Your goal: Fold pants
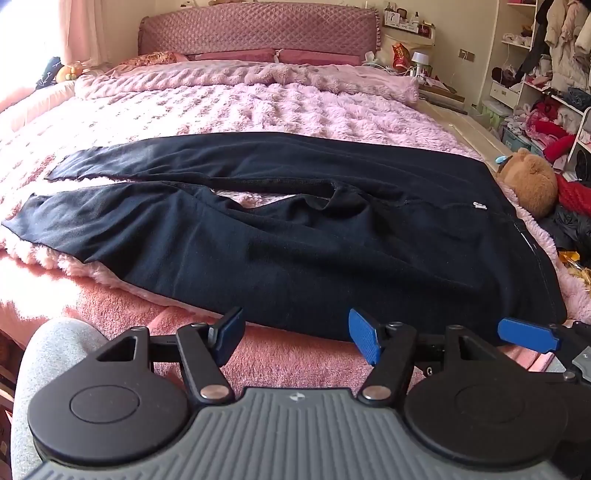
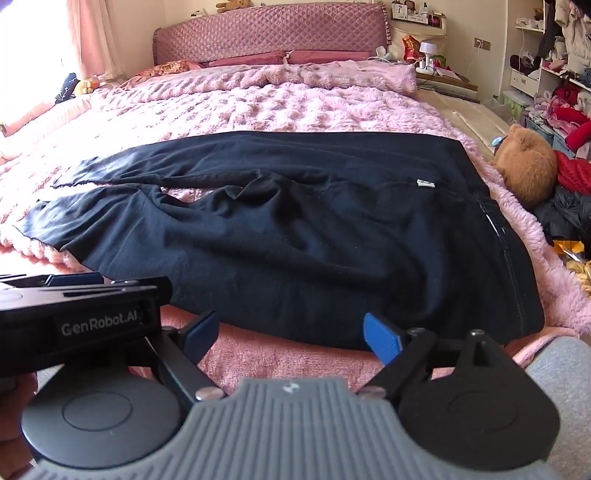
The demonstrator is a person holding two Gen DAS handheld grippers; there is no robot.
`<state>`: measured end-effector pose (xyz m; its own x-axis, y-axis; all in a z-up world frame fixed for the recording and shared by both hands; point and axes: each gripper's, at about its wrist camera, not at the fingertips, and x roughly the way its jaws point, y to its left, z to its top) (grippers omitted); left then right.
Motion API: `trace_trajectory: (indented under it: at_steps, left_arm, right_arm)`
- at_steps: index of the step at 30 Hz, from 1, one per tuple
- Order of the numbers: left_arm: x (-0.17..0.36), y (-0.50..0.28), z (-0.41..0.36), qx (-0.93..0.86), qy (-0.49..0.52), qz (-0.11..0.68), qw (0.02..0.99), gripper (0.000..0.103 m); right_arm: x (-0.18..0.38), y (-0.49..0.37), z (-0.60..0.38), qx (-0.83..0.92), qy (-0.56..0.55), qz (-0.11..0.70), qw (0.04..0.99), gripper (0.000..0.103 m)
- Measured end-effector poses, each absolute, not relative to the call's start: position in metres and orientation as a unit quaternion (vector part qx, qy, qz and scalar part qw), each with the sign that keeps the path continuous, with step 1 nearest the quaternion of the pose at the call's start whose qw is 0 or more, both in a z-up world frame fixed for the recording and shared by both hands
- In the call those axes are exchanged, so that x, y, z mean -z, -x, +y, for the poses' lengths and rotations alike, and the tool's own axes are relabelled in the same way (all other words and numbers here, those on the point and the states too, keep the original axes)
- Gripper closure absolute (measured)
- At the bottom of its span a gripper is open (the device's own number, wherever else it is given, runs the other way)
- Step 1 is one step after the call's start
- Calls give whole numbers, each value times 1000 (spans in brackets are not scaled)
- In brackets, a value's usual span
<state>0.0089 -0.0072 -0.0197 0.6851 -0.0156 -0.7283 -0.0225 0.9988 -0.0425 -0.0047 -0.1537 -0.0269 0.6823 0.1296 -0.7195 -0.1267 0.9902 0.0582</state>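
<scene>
Black pants [image 1: 280,229] lie spread flat across the pink bed, waistband to the right, both legs running left and split apart; they also show in the right wrist view [image 2: 295,229]. My left gripper [image 1: 297,338] is open and empty, just short of the pants' near edge. My right gripper [image 2: 291,338] is open and empty at the same near edge, further right. Its blue fingertip [image 1: 524,334] shows at the right of the left wrist view. The left gripper's body [image 2: 77,317] shows at the left of the right wrist view.
The pink fluffy blanket [image 1: 258,107] covers the bed up to a quilted headboard [image 1: 258,33]. A brown teddy bear [image 1: 528,181] lies beside the waistband at the bed's right edge. Cluttered shelves [image 1: 546,74] and clothes fill the right side.
</scene>
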Motion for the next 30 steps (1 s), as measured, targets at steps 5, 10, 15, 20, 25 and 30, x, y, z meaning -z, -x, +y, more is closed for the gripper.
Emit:
trace_trajectory:
  at_steps: [5,10,15,20,25,30]
  left_arm:
    - [22,-7,-9,-3,28,396,918,28]
    - [25,-9,-7,1,29,401,915,27]
    - [28,-10,-4,3,34,405,914,27]
    - [29,-9,-5,1,33,402,915,27]
    - [29,-9,-5,1,32,402,915,27]
    - [29,-10,-2,4,40,408,912,27]
  right_arm:
    - [28,4,-154,-68,2,392,917,21]
    - [31,3,-154,-69,-1,397,915,21]
    - [32,2,-154,-67,0,398,915,21]
    - [32,3,-153,-67,4,397,916,21]
    - [33,3,-151,-66,12,395,916,21]
    - [33,3,-151,-66,11,395,916,21]
